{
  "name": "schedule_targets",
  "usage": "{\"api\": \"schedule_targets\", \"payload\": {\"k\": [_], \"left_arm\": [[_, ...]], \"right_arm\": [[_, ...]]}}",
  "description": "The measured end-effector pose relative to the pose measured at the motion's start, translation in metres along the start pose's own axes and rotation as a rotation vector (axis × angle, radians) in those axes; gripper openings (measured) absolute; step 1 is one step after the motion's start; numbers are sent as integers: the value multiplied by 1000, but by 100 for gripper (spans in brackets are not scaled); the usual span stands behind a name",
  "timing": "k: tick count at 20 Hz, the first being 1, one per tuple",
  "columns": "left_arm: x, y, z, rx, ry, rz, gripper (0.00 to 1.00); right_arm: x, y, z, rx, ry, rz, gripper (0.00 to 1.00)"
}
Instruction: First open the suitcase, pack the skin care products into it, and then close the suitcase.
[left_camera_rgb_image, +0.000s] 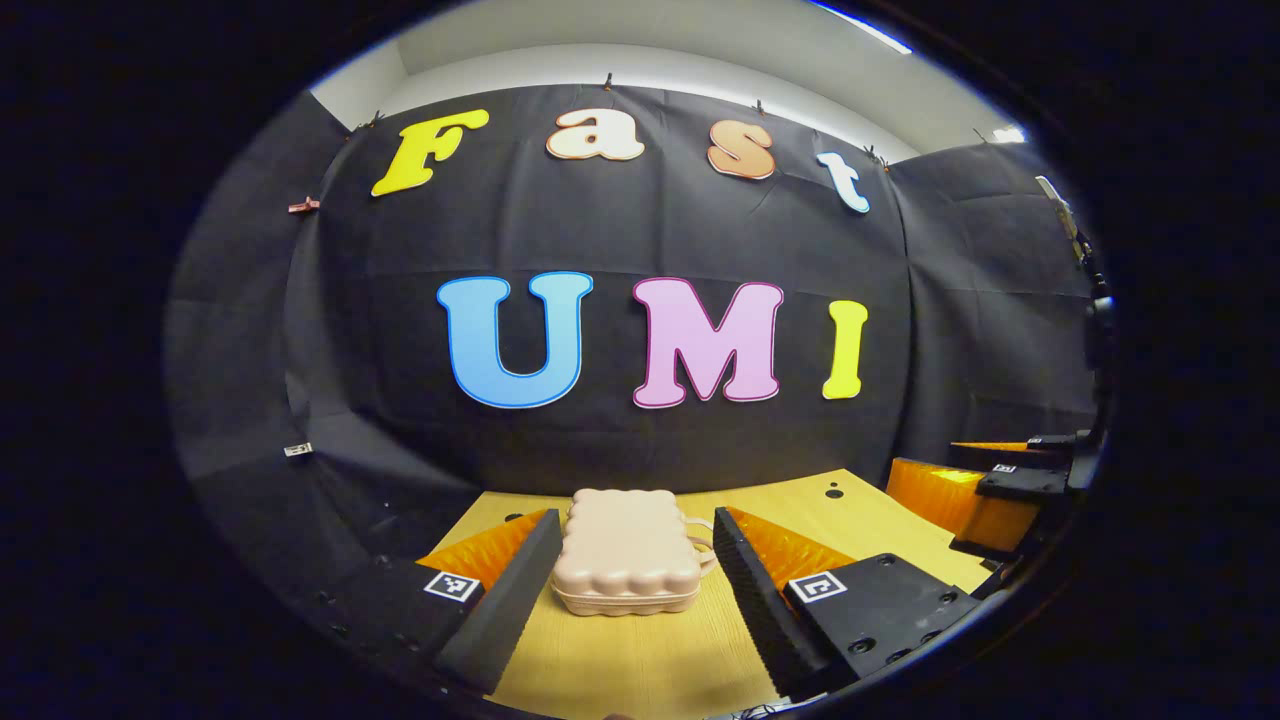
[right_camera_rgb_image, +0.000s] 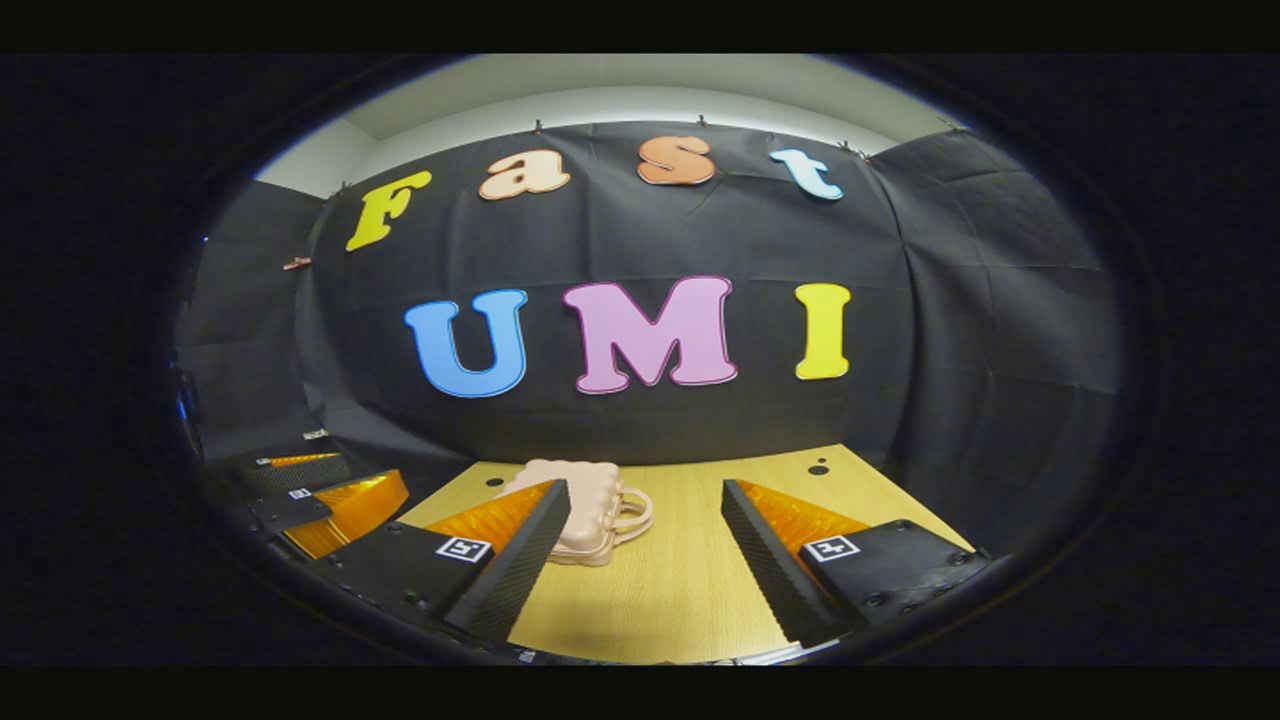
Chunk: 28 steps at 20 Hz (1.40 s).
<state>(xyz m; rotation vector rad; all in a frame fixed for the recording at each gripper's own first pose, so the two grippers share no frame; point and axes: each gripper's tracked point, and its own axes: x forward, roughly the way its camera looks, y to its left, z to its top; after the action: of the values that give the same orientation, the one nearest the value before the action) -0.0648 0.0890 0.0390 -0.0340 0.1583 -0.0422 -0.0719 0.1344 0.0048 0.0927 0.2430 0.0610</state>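
Above the table (left_camera_rgb_image: 640, 660), each hand-held gripper (left_camera_rgb_image: 628, 590) (right_camera_rgb_image: 640, 560) gapes wide, touching nothing, suitcase (left_camera_rgb_image: 626, 550) closed.

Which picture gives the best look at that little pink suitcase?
The left gripper view: the closed suitcase lies whole on the table, framed between the open left tongs. In the right gripper view the suitcase sits off to the left, partly hidden behind one finger of the right tongs.

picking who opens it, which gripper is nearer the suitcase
Left. The suitcase lies centred between the open left gripper's fingers; the right gripper is also open, with the suitcase off behind its left finger.
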Motion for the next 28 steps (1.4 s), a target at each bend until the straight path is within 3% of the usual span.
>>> {"api": "schedule_targets", "payload": {"k": [4, 14, 28], "left_arm": [[6, 0, 3, -31, -4, 12, 96], [21, 0, 24, -53, -61, 100, 96], [15, -5, 8, -77, -21, 57, 96]], "right_arm": [[10, -8, 16, 7, -27, 0, 97], [32, -14, 37, -46, -65, 89, 98], [20, -16, 24, -47, -33, 67, 98]]}}
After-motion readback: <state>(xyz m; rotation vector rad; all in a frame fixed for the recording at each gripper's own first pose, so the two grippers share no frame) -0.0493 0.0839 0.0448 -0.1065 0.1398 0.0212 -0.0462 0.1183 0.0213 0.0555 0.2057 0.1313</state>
